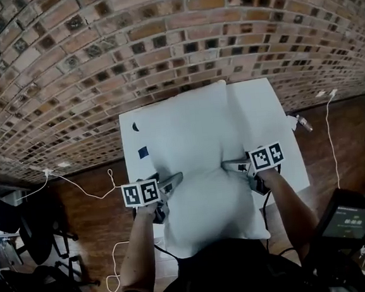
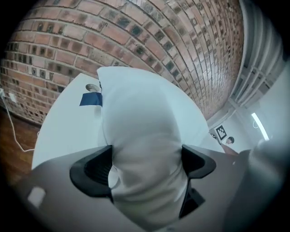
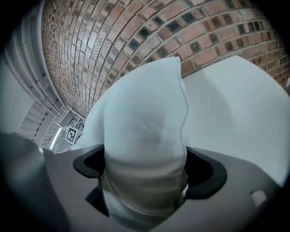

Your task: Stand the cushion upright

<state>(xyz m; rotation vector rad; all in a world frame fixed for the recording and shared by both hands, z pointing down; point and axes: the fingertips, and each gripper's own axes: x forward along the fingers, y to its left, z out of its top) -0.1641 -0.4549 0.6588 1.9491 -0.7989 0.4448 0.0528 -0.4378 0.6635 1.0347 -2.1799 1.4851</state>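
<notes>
A large white cushion (image 1: 195,147) lies on the white table (image 1: 265,112), its far edge toward the brick wall and its near part bulging up toward me. My left gripper (image 1: 174,178) is at the cushion's left side and my right gripper (image 1: 230,165) at its right side. In the left gripper view the cushion's edge (image 2: 140,131) fills the gap of the left gripper (image 2: 147,166), whose jaws stand wide apart. The right gripper view shows the same: the cushion (image 3: 145,118) sits between the widely spread jaws of the right gripper (image 3: 145,168), touching the pads (image 3: 204,170) without being pinched.
A brick wall (image 1: 160,36) rises just behind the table. A small dark blue patch (image 1: 143,152) lies on the table's left part. White cables (image 1: 78,186) run over the wooden floor on both sides. A dark chair (image 1: 31,232) stands at the left, and a dark device (image 1: 351,219) at the right.
</notes>
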